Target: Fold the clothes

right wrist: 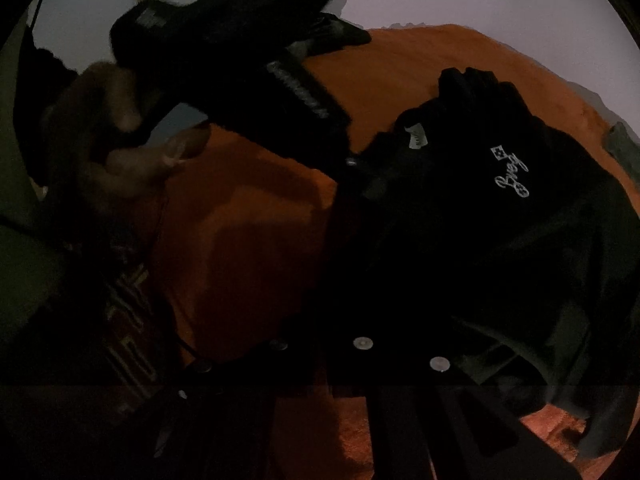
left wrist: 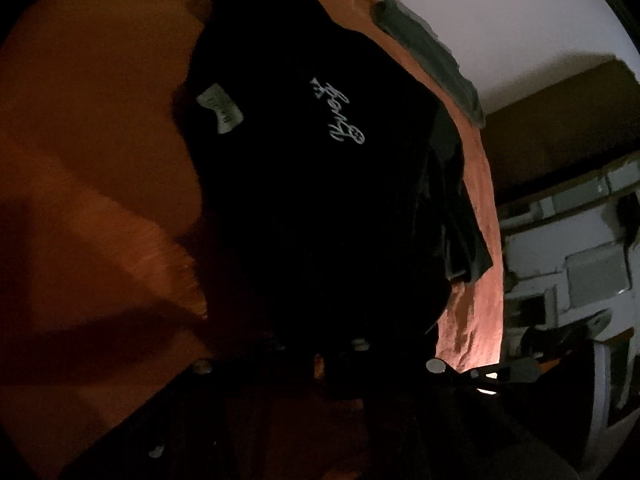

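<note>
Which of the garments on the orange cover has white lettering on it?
The black shirt in the middle, with white script and a pale neck tag. The grey-green garment at the cover's far edge shows no lettering.

Matt black cloth garment (left wrist: 312, 184) on rough, napped orange blanket (left wrist: 100, 160)
</note>
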Demonstrator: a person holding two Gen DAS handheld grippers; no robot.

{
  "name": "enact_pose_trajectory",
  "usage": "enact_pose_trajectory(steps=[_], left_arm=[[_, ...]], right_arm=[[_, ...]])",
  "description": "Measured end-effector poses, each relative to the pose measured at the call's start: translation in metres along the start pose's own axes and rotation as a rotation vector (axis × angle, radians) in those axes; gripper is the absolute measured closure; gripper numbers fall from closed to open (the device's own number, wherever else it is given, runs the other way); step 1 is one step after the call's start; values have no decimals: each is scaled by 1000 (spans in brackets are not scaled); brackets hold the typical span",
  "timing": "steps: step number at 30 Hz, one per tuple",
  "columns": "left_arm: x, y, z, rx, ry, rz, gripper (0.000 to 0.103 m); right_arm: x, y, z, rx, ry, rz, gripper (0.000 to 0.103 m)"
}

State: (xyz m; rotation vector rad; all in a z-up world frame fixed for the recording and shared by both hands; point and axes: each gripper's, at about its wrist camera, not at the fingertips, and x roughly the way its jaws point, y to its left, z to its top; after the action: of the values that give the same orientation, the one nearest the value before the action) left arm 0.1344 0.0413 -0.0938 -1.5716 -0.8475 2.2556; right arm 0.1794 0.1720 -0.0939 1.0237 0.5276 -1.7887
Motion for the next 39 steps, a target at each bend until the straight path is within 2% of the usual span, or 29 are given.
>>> enact_pose_trajectory(steps=[2,3,4,5,8,9,11,14,17,19,22,25,28,33,35,39], left_arm=[[-6,5,-2,-2,-23,4,101],[-9,6,-2,4,-32,20,101],[-12,7,-3,15,-40,44,101],[-14,8,-4,26,-48,68,101],[-15,18,-9,17,-21,81,101],[-14,20,-12,14,-15,80,101],[-13,22,-16,9,-4,77,101],[-15,24,-19,0,-14,77,101],[-18,24,-20,-17,-36,80,101],[-19,26,-21,-25,-45,80,101],[-20,29,-20,-44,-49,75,101],[-20,31,-19,-62,-52,70,101],[-21,33,-19,-81,-55,66,101],[-28,37,-21,-87,-71,61,101],[-30,36,-21,-79,-79,70,101],[-25,32,-22,-92,-66,89,101]], right_arm=[[4,3,3,-3,3,3,98],[2,-2,5,-16,5,25,93],[0,-8,8,-32,7,52,77],[-3,-14,11,-48,9,80,66],[-11,-40,25,-89,14,157,66],[-15,-55,36,-91,12,158,66],[-21,-87,68,-83,-6,138,66],[-17,-120,125,-137,-20,84,66],[13,-126,173,-292,-3,23,66],[46,-128,201,-404,43,-16,66],[94,-128,225,-570,111,-37,65],[133,-120,227,-816,188,-32,65],[156,-114,228,-987,243,-70,65],[153,-111,239,-1039,279,14,63],[152,-112,242,-1066,281,1,55],[169,-107,248,-1120,267,-69,55]])
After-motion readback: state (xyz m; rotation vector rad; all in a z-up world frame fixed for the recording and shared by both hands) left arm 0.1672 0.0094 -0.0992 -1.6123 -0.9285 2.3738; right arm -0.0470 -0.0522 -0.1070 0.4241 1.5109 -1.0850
